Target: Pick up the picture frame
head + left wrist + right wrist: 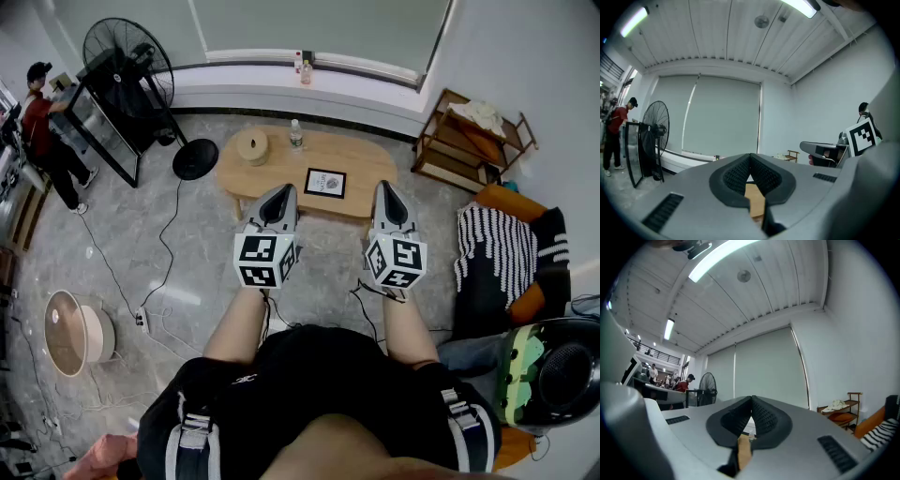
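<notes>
A black picture frame point(325, 182) with a white print lies flat on the oval wooden coffee table point(356, 155), right of its middle. My left gripper point(278, 195) hangs shut and empty just before the table's near edge, left of the frame. My right gripper point(385, 192) is shut and empty too, right of the frame at the same edge. Both point level toward the far wall. In the left gripper view the jaws point(750, 161) meet at the tips; a strip of table wood shows below. The right gripper view point(751, 404) shows the same closed jaws.
A round woven object point(251, 146) and a clear bottle point(296, 136) stand on the table's left part. A black floor fan point(127, 58) and a person point(52, 131) are at the back left, a wooden shelf point(469, 141) and striped cushion point(502, 246) at the right. Cables cross the floor.
</notes>
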`<state>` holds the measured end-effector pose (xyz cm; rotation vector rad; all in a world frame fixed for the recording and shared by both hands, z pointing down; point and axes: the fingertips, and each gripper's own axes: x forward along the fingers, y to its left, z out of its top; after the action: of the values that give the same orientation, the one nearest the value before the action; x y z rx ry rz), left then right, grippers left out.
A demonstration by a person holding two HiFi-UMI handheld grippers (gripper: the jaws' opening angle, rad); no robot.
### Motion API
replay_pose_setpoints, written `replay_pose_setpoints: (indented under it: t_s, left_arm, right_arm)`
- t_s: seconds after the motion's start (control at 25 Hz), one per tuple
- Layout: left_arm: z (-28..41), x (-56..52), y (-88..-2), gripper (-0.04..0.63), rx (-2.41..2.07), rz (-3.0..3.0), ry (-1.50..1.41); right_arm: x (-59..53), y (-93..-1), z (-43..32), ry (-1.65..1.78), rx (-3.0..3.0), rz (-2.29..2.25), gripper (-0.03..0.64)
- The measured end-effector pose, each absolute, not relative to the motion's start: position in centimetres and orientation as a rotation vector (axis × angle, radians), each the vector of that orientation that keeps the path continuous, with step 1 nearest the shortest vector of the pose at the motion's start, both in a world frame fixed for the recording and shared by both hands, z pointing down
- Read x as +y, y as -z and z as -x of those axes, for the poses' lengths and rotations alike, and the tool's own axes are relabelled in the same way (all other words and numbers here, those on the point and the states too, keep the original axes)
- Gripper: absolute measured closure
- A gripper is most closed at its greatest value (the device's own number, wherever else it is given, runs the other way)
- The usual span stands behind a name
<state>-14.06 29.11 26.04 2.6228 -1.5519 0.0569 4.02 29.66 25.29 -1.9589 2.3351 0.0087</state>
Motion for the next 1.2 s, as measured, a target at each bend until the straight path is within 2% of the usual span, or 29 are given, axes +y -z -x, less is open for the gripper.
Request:
replay_pose_setpoints:
  t_s: [0.2,0.92,1.2]
  left_arm:
    - [12.9,29.0,-24.7,0.575,-1.57,-2.66,-0.08]
    - [20.0,30.5,-26.2,0.575,-1.514,-2.695,-0.046]
    - [20.2,28.5,-27.4,0.575,-1.489,-2.708,-0.065]
  right_arm:
    - [29.7,-24.3,-4.6,-0.004,2.322,1.925,0.6]
    - [31.1,-25.3,3.2,-0.03,2.32,1.908,0.6]
    - [29.6,-26.6,2.8,0.06,2.282,1.905,0.6]
